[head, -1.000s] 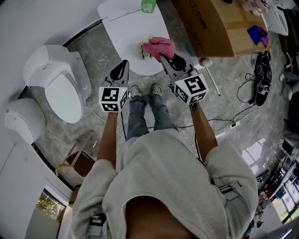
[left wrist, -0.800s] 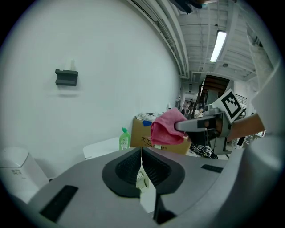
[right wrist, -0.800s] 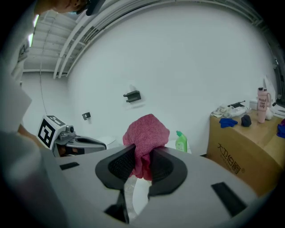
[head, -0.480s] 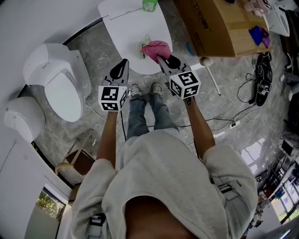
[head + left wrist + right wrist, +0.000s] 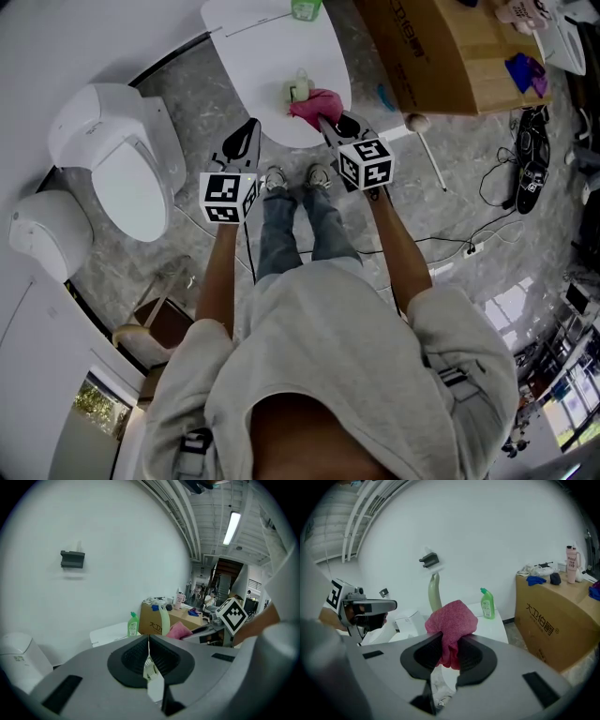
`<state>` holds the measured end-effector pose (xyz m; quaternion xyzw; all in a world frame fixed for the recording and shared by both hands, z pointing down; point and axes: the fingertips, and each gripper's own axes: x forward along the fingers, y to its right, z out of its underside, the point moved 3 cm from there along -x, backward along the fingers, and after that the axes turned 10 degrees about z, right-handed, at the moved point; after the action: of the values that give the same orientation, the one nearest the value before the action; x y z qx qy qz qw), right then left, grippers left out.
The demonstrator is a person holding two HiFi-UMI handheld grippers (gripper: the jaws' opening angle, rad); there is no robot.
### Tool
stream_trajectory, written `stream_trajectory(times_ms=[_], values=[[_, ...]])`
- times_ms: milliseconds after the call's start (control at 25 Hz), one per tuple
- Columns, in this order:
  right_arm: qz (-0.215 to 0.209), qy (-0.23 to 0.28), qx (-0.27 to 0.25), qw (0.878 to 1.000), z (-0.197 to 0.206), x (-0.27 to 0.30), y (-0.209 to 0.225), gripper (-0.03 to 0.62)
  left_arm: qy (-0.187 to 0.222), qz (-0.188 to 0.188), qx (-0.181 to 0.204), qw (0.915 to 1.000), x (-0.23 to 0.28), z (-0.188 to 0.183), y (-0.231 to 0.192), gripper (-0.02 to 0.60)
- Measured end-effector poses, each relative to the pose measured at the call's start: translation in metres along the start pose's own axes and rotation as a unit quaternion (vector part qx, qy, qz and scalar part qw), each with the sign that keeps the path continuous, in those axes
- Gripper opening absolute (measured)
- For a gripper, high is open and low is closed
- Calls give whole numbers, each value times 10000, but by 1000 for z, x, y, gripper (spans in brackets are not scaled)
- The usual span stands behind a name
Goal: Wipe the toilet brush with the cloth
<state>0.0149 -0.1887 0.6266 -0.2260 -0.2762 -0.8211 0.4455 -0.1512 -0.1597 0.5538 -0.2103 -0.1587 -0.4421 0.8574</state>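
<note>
The toilet brush (image 5: 298,90) stands upright on the near part of the white table (image 5: 258,47); its pale green handle (image 5: 434,591) rises behind the cloth in the right gripper view. My right gripper (image 5: 328,120) is shut on the pink cloth (image 5: 315,103), which hangs bunched right beside the brush; whether they touch is unclear. The cloth (image 5: 452,618) bulges up from between the jaws. My left gripper (image 5: 247,127) hovers left of the table's near edge, jaws shut with nothing in them (image 5: 149,641). From there the brush handle (image 5: 164,619) and cloth (image 5: 178,631) show ahead to the right.
A green bottle (image 5: 302,8) stands at the table's far edge. A white toilet (image 5: 122,169) and a white bin (image 5: 42,239) are at left. A cardboard box (image 5: 450,47) sits at right, with a stick (image 5: 427,150) and cables (image 5: 520,169) on the floor.
My right gripper has carried the pink cloth left and farther out, up against the brush on the table. The left gripper has stayed about where it was.
</note>
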Motion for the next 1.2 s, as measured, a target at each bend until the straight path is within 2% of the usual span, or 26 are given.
stream_trajectory(times_ms=[480,680,920,1040,1200], values=[[189,-881,37,9959,53,37,15,88,-66,-26,-80,9999,-3,9,-3,23],[397,-1031,126,9938,67,35,32,89,-78,-15,-99,9999,-4,12,-3,23],[651,-805,264,9943,52,20,57,89,-105,4,-107,9999,-1,12,-2,23],[675,-411,349,9963,25,6,61,88,-113,17,-111,9999,1,12,0,23],[465,230,337,9981,-14,-23,56,89,-89,27,-113,9999,1,12,2,23]])
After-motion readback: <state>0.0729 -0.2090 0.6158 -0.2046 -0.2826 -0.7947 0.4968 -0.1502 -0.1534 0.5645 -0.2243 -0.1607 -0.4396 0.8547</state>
